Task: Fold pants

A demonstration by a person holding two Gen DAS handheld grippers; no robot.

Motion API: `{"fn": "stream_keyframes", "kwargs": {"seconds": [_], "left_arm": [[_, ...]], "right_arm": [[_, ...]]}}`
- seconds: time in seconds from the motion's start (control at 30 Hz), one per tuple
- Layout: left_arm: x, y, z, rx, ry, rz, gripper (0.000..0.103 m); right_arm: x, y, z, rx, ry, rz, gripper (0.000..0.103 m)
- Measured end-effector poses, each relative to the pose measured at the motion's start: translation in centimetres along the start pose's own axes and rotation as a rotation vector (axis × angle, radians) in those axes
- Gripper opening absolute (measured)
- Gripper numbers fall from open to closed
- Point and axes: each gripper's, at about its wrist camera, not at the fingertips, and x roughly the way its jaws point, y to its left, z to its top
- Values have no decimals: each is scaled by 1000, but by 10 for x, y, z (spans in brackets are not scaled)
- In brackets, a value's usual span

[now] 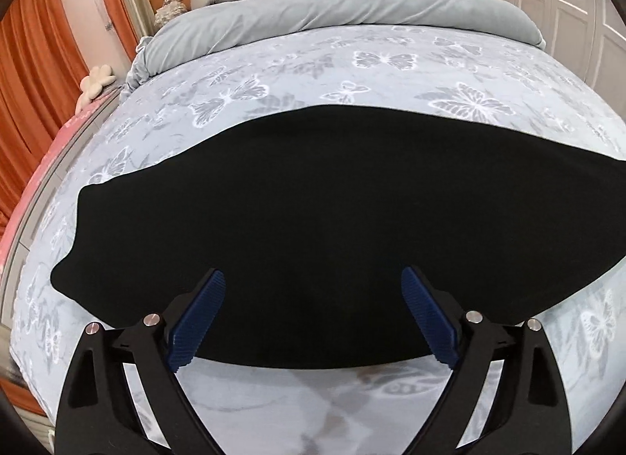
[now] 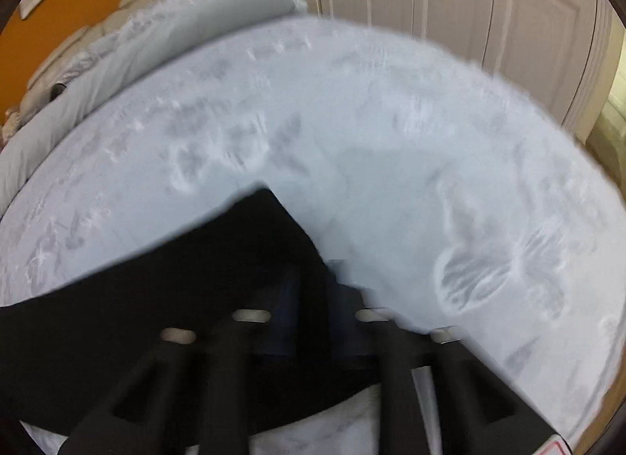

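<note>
Pants (image 1: pixel 313 212), black, no readable label: left gripper (image 1: pixel 313 290) jaws apart, right gripper (image 2: pixel 309 298) jaws clamping them.

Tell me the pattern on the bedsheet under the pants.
Pale grey bedsheet printed with white and grey butterflies; clearest in the left wrist view.

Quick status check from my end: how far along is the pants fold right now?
Done: the black pants lie flat on the butterfly bedspread as one wide, smooth panel, apparently folded already. In hand: the right gripper is closed on a raised corner of the cloth, though that view is blurred; the left gripper hovers wide open over the near edge, holding nothing. Left: carrying that corner across and flattening.
</note>
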Motion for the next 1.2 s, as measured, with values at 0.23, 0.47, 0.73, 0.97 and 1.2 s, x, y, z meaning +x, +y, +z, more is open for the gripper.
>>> {"fn": "stream_keyframes", "kwargs": {"seconds": [0.23,0.47,0.73,0.97,1.2], "left_arm": [[5,-22,-4,81,-19,49,90],[1,-23,0,67,-24,17,91],[3,-20,0,39,1,-15,94],[1,-11,3,10,3,-20,94],[-6,5,5,-36,-5,-22,94]], "right_arm": [[33,-33,-12,49,101,-95,6],[-20,-38,-18,89,4,1,86],[12,-24,-37,87,144,18,72],[7,-13,-29,208,130,154,18],[-43,45,-18,159,11,275,17]]}}
